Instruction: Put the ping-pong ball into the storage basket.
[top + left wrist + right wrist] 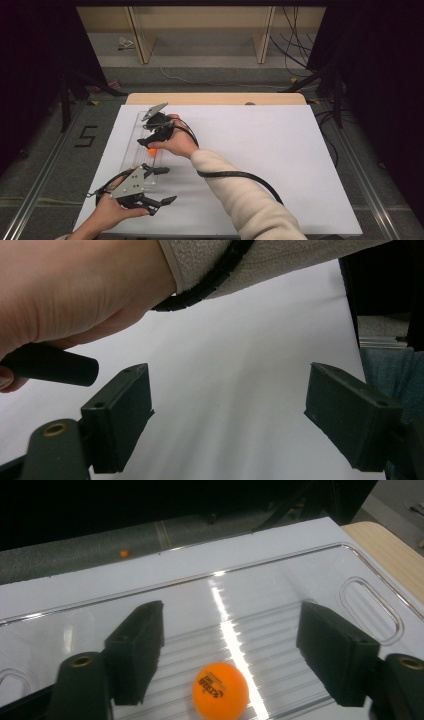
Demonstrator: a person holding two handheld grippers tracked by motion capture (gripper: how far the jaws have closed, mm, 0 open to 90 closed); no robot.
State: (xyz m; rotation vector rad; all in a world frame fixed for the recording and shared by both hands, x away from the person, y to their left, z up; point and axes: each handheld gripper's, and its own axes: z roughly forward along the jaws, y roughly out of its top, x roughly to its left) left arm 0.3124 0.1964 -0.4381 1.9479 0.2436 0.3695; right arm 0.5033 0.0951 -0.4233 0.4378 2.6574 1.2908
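White board [260,150] covers our table. Nearest, our left gripper [162,185] waits with jaws spread, empty. Farther on, the right gripper [230,655] hangs wide open over one orange ball [220,690] resting in one clear tray [320,575] — we should centre, lower, then close gently, since it will likely roll.

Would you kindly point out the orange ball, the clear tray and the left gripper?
orange ball [220,691]: right gripper view, its printed front.
clear tray [370,601]: right gripper view, its handle cutout.
left gripper [166,185]: high view, between its fingertips.
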